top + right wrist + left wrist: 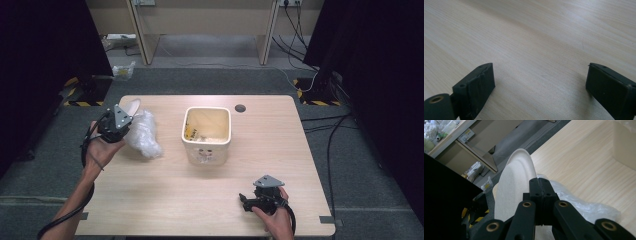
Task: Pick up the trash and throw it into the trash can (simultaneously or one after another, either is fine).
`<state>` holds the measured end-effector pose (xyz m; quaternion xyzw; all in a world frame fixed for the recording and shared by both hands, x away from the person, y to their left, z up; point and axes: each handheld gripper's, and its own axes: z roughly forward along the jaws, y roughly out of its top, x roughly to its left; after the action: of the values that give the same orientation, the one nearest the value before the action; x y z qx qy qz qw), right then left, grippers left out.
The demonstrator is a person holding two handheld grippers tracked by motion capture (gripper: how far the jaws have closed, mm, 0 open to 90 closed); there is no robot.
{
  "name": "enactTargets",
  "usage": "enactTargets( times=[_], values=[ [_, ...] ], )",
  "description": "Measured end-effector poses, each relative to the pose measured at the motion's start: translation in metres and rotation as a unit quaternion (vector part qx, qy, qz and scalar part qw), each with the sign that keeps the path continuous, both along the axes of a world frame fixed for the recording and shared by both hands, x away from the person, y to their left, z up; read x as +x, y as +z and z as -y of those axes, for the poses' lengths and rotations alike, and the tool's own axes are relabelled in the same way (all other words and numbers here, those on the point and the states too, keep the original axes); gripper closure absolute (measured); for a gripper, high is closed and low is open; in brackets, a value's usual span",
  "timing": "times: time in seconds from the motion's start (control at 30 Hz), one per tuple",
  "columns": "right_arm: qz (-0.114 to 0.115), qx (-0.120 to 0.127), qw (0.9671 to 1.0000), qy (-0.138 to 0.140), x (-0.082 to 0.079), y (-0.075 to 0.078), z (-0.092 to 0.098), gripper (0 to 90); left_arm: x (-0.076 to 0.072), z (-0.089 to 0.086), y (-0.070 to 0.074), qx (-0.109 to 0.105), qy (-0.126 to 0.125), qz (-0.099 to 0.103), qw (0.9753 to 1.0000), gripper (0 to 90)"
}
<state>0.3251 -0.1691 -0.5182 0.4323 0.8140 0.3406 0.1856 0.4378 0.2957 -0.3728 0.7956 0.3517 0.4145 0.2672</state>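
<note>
The wooden table [210, 200] is lying under both tongs, carrying everything else. A cream square bin [206, 135] is standing upright between the two tongs, to the right of the left gripper and up-left of the right one, with scraps lying inside it. Just beside the left gripper [124, 116], on its bin side, a clear crumpled plastic bag [144, 135] is sagging onto the wood; in the left gripper view the bag [584, 207] is spreading out beneath and to the right of the black jaws. The left gripper [539, 182] is being held off the table's left edge, its jaws pressed together with no gap showing. A white paper plate [514, 187] is standing on edge right against the jaws' left side (whether its rim is actually pinched between them I cannot tell, since the closed tips are hiding the contact); in the high view the plate [131, 106] is poking out beyond the gripper. The right gripper [249, 199] is resting near the table's front edge, well apart from the bin, and in its own view the right gripper [540, 75] is gaping wide over bare wood, gripping nothing.
</note>
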Motion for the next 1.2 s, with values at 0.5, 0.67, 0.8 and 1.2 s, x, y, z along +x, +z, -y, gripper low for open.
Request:
enactTargets(
  times=[0.5, 0.67, 0.8, 1.2],
  values=[
    [0.001, 0.0, 1.0, 0.0, 0.0, 0.0, 0.0, 8.7, -0.002, 0.039, 0.024, 0.008, -0.045, 0.011, 0.9989, 89.9],
    [0.001, 0.0, 1.0, 0.0, 0.0, 0.0, 0.0, 8.7, -0.004, 0.057, 0.033, 0.01, -0.066, 0.018, 0.9976, 89.9],
    [0.0, 0.001, 1.0, 0.0, 0.0, 0.0, 0.0, 8.7, -0.007, 0.072, 0.04, 0.009, -0.085, 0.021, 0.9961, 89.9],
    [0.001, 0.001, 1.0, 0.0, 0.0, 0.0, 0.0, 8.7, -0.015, 0.109, 0.056, 0.018, -0.125, 0.032, 0.9914, 89.8]
  ],
)
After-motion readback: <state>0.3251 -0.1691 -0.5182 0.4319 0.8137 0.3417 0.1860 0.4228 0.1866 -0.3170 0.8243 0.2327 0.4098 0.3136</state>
